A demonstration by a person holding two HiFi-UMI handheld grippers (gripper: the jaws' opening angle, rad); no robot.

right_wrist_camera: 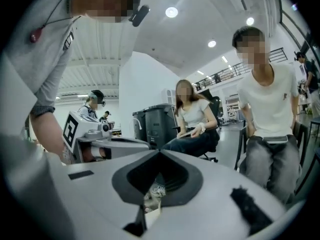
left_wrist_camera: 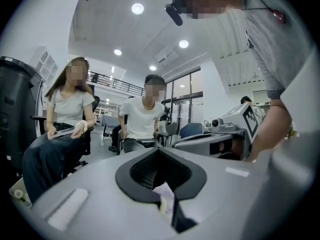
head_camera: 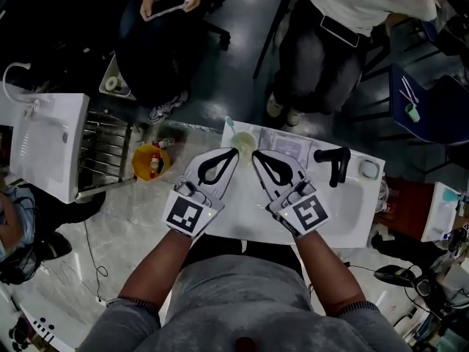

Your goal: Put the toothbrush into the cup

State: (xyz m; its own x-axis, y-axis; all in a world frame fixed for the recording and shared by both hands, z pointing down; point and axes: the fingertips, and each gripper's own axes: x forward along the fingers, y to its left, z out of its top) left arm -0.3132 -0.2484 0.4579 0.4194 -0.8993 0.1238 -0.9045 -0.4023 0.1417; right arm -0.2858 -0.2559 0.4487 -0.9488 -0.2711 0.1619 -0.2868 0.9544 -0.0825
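Note:
Both grippers hang side by side above a white washstand top (head_camera: 242,226) in the head view. My left gripper (head_camera: 235,151) is shut, its tips meeting with nothing between them; its own view shows the same closed loop (left_wrist_camera: 159,149). My right gripper (head_camera: 254,154) is shut and empty too, as its own view confirms (right_wrist_camera: 160,151). Just beyond the two tips a pale round cup (head_camera: 244,141) stands at the top's far edge. A thin pale-green piece, probably the toothbrush (head_camera: 228,124), pokes out at the cup's left rim. I cannot tell whether it rests inside the cup.
A black tap (head_camera: 333,163) and a white basin (head_camera: 350,207) lie right of the grippers. An orange bucket (head_camera: 149,161) and a white machine (head_camera: 47,145) stand on the floor to the left. Two people sit on chairs beyond the washstand (left_wrist_camera: 142,116).

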